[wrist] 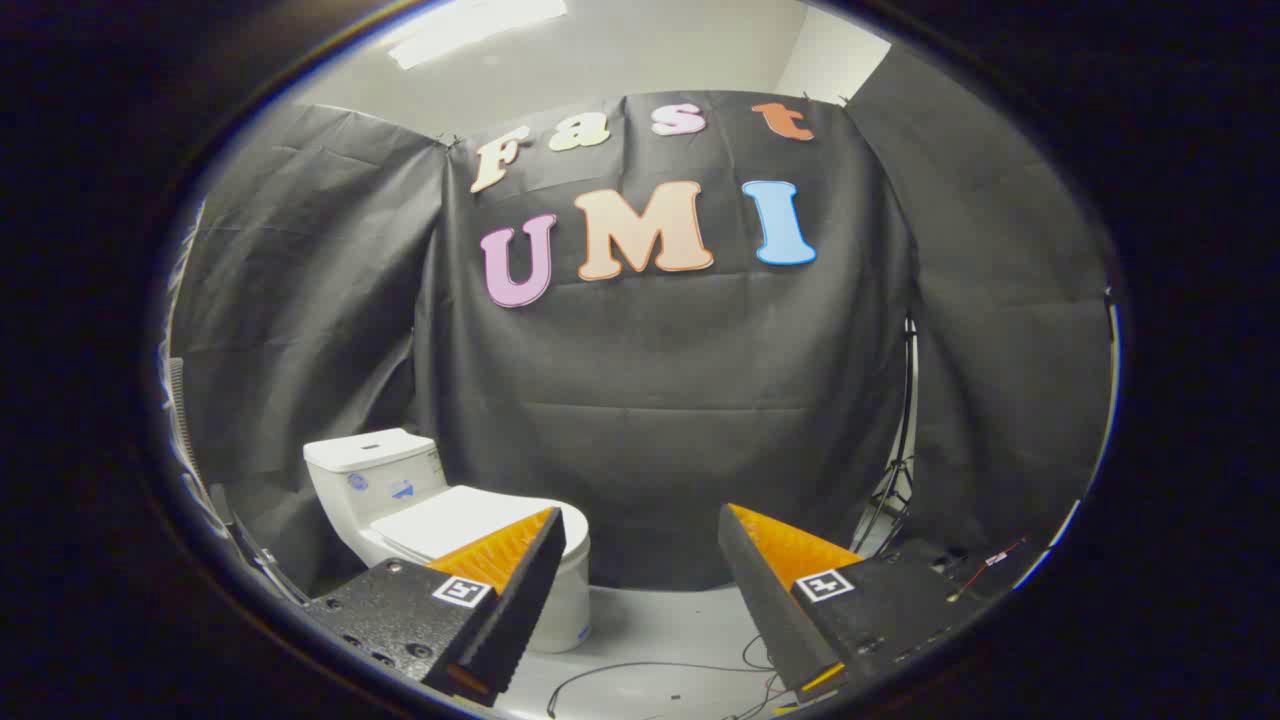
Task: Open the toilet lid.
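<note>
Behind spread tool (640,530), closed toilet lid (470,515)

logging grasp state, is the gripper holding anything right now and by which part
Nothing is held. The gripper is open, its fingers apart with only air between them; the toilet, lid down, stands beyond them.

Toilet (400,500) front and lid (460,520) edge hidden behind one finger of the parted tongs (642,530).
</note>
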`<state>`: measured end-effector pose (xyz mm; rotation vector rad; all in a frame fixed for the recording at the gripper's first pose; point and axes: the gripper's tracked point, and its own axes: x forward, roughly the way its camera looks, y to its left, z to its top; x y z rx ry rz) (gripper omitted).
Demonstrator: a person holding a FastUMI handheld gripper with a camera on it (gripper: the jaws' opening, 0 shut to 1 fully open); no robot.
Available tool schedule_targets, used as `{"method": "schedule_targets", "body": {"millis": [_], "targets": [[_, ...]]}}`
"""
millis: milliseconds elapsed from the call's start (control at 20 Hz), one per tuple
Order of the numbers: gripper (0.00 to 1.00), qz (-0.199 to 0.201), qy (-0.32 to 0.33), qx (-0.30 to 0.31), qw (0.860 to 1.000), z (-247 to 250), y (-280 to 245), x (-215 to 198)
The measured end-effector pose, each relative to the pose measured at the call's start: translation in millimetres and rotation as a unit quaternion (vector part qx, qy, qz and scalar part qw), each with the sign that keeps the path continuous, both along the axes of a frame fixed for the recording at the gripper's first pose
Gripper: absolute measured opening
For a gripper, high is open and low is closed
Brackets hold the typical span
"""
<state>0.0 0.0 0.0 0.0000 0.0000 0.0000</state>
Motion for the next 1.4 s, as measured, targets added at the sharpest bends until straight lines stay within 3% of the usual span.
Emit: {"method": "schedule_targets", "body": {"millis": [100,250,350,500,950,1400], "targets": [[0.67,0.001,-0.001,0.003,1.000,-0.1,-4.8,11.2],[0.63,0.022,-0.002,0.015,1.000,12.3,7.1,62.2],[0.59,0.055,-0.042,0.014,0.997,37.9,30.6,91.4],[0.56,0.048,-0.091,0.010,0.995,62.3,60.5,108.3],[0.56,0.007,-0.107,0.016,0.994,69.9,188.7,60.7],[0.56,-0.046,-0.113,0.030,0.992,52.2,222.7,12.3]]}}
